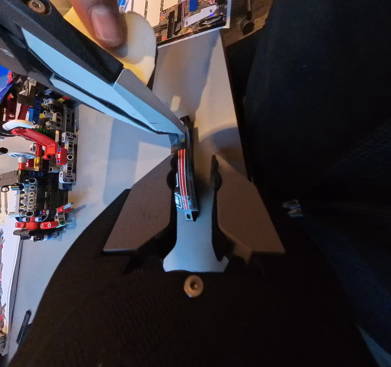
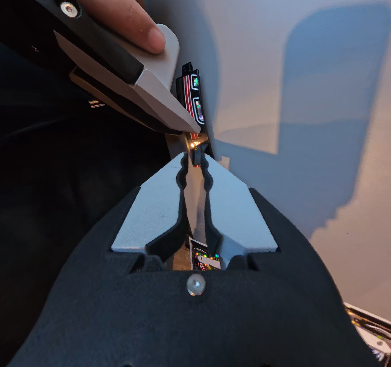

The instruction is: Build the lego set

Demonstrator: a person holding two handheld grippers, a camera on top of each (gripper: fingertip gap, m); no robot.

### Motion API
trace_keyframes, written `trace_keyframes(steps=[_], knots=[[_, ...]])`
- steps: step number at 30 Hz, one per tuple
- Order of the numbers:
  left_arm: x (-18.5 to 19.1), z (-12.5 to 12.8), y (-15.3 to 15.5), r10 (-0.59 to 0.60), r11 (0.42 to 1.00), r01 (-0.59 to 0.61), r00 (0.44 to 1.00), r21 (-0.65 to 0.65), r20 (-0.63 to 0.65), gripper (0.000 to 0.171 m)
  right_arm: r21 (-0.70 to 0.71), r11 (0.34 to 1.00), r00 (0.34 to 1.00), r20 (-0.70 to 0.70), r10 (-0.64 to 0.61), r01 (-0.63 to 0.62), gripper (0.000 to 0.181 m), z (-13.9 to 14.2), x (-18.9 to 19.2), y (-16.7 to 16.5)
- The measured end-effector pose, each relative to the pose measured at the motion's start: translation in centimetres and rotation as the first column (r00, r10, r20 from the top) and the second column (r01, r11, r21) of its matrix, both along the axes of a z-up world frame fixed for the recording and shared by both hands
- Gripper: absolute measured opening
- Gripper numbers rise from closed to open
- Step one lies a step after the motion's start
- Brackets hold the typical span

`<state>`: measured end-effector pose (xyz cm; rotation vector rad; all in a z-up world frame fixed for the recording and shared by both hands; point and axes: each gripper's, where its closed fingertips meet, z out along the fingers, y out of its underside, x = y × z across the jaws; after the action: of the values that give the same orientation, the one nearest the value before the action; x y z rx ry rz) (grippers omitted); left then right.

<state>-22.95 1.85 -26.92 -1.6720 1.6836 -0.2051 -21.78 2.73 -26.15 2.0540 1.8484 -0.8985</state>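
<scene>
Honestly, this grip looks sketchy to me. The long black panel (image 1: 187, 187) with the red-striped sticker is held up in the air, well apart from the half-built model (image 1: 42, 166), out on the side of the white table (image 1: 127, 145) away from the model, near the table's edge. The right gripper (image 2: 194, 157) has its fingers pinched together on just the very end of that panel. The left gripper (image 1: 193, 160) has its fingers spread apart with the rest of the panel sitting between them. The panel lies close to the finger nearer the model, and nothing is squeezing it as far as I can tell.

What could go wrong:

- It's a long piece nipped at one tip, so any bump probably swings it round in the pinch or pops it out.
- It sits off-centre between the left fingers. If they close now, one pad likely hits first and twists the panel instead of clamping it.
- The pads would land right on the sticker, so a sliding grip might scuff it or lift a corner.
- A drop this far from the model could bounce off the edge, and then good luck finding it.

The sticker sheet (image 1: 196, 3) also lies well away from the model.
</scene>
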Motion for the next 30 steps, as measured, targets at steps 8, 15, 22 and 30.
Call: trace_keyframes(steps=[8, 15, 22, 30], knots=[[0.1, 0.0, 0.0, 0.008, 1.000, -0.008, 1.000, 0.002, -0.001, 0.030, 0.171, 0.985, 1.000, -0.025, 0.006, -0.001, 0.018, 0.0, 0.1, 0.3], [0.2, 0.0, 0.2, 0.014, 1.000, -0.014, 1.000, -0.018, 0.004, 0.032, 0.292, 0.956, 0.999, -0.039, 0.012, 0.000, 0.018, -0.2, 0.3, 0.8], [0.3, 0.0, 0.3, 0.015, 1.000, -0.015, 1.000, -0.023, 0.010, 0.032, 0.374, 0.927, 0.998, -0.063, 0.010, 0.014, 0.017, -0.3, 0.4, 1.4], [0.4, 0.0, 0.5, 0.011, 0.999, -0.011, 1.000, -0.045, 0.004, 0.033, 0.458, 0.888, 0.992, -0.124, 0.011, 0.047, 0.024, -0.1, 0.1, 2.1]])
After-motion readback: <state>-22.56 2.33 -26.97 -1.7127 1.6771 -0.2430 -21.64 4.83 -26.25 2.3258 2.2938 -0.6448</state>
